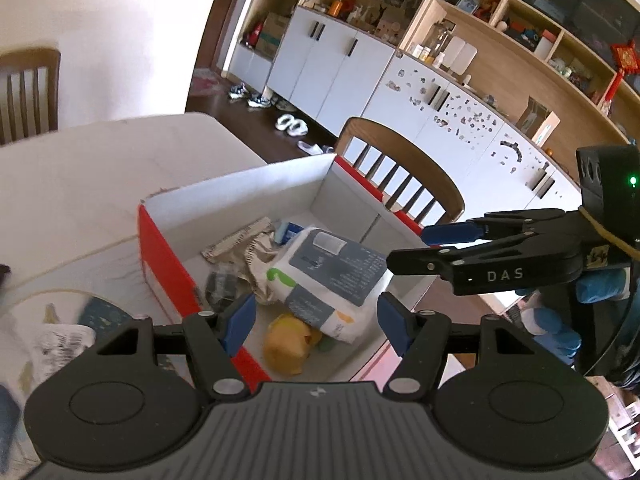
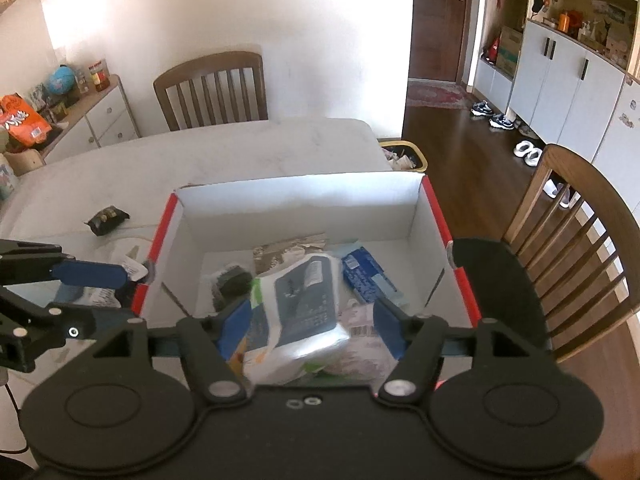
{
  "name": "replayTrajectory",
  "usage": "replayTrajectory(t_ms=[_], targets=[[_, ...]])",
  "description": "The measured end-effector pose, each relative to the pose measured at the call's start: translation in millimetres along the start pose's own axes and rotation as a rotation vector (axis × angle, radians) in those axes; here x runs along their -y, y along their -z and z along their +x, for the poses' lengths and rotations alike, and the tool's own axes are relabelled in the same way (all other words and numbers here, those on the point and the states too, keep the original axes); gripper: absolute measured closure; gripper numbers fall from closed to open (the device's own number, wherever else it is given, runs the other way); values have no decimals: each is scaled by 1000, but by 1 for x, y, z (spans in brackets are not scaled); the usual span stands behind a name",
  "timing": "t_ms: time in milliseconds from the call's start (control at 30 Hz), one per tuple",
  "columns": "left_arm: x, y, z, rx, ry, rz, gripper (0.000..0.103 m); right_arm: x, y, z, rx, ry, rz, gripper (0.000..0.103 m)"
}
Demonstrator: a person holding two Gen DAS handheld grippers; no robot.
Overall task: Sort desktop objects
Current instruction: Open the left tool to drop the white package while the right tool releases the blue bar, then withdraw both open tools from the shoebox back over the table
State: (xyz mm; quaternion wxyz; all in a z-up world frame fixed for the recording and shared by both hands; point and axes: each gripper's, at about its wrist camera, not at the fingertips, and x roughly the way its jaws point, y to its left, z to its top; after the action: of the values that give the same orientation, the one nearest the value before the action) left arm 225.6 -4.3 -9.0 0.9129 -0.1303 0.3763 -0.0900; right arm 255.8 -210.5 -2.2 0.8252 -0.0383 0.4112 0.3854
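Note:
A red-and-white cardboard box (image 1: 160, 248) (image 2: 436, 216) stands on the white table. Inside it lie a white-and-grey packet (image 1: 332, 276) (image 2: 304, 300), a yellow item (image 1: 286, 346), a crumpled wrapper (image 1: 240, 242), a black item (image 2: 232, 282) and a blue pack (image 2: 366, 276). My left gripper (image 1: 314, 320) is open and empty above the box's near side. My right gripper (image 2: 312, 322) is open and empty above the packet. The right gripper also shows at the right of the left wrist view (image 1: 424, 248); the left gripper shows at the left of the right wrist view (image 2: 96, 292).
A small black packet (image 2: 106, 220) lies on the table left of the box. Papers and wrappers (image 1: 60, 340) lie by the box's left side. Wooden chairs (image 2: 212, 88) (image 2: 580, 248) stand at the table's far and right sides. A bin (image 2: 404, 156) stands beyond the table.

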Motion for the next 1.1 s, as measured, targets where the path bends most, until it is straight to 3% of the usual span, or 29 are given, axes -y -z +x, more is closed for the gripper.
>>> replayTrajectory(t_ms=[133, 300, 367, 500, 633, 1100], targets=[[0, 6, -14, 23, -28, 29, 27, -12, 6, -6, 21, 1, 8, 31], [-4, 14, -31, 42, -49, 54, 23, -26, 14, -11, 48, 12, 21, 31], [-6, 17, -37, 47, -55, 58, 18, -31, 17, -14, 59, 14, 27, 27], [-12, 23, -50, 57, -63, 61, 17, -49, 22, -19, 82, 13, 40, 20], [-18, 29, -63, 76, -84, 66, 2, -67, 27, -26, 115, 5, 32, 10], [-60, 47, -125, 174, -222, 53, 0, -142, 38, -26, 164, -1, 13, 5]])
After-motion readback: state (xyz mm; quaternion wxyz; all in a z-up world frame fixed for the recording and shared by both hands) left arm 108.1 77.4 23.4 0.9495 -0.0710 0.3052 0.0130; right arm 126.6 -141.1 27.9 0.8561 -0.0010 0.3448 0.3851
